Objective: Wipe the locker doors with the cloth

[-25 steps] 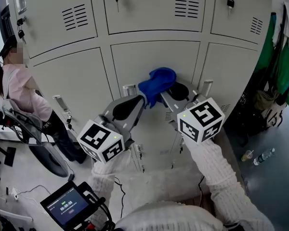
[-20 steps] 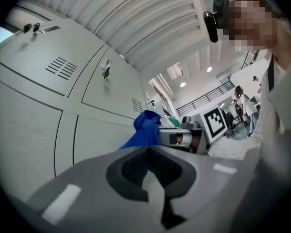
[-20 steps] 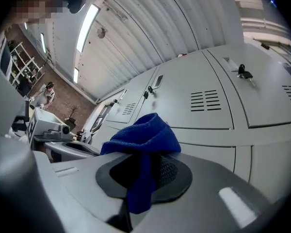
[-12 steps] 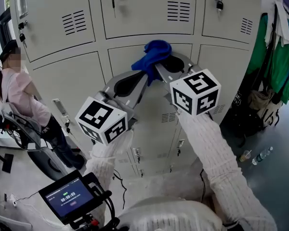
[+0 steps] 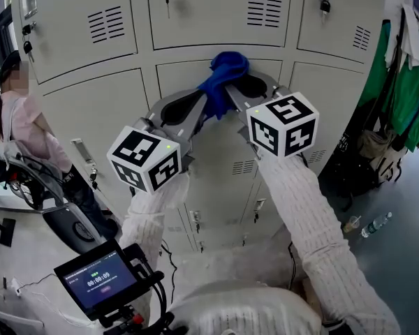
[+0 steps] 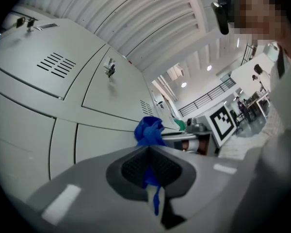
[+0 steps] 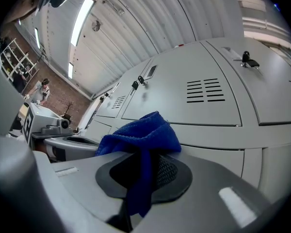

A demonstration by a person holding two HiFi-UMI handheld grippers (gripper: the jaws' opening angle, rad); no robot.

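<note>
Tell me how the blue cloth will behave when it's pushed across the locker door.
Probably floppy: the blue cloth bunches and droops from the right gripper. Likely light, as pinches by it and the left gripper hold it up. Its nubby weave may drag, not slip, on the locker door.

The right tool (image 7: 144,165) has its jaws pinched together on a blue cloth (image 7: 140,130), which bunches up above them with a tail hanging down between the pads. Grey locker doors (image 7: 208,110) spread toward 3 o'clock, with vent slots (image 7: 205,91) and a key (image 7: 247,59) near 1 o'clock. The left tool (image 7: 63,142) lies at 9 o'clock, just beside the cloth.
</note>
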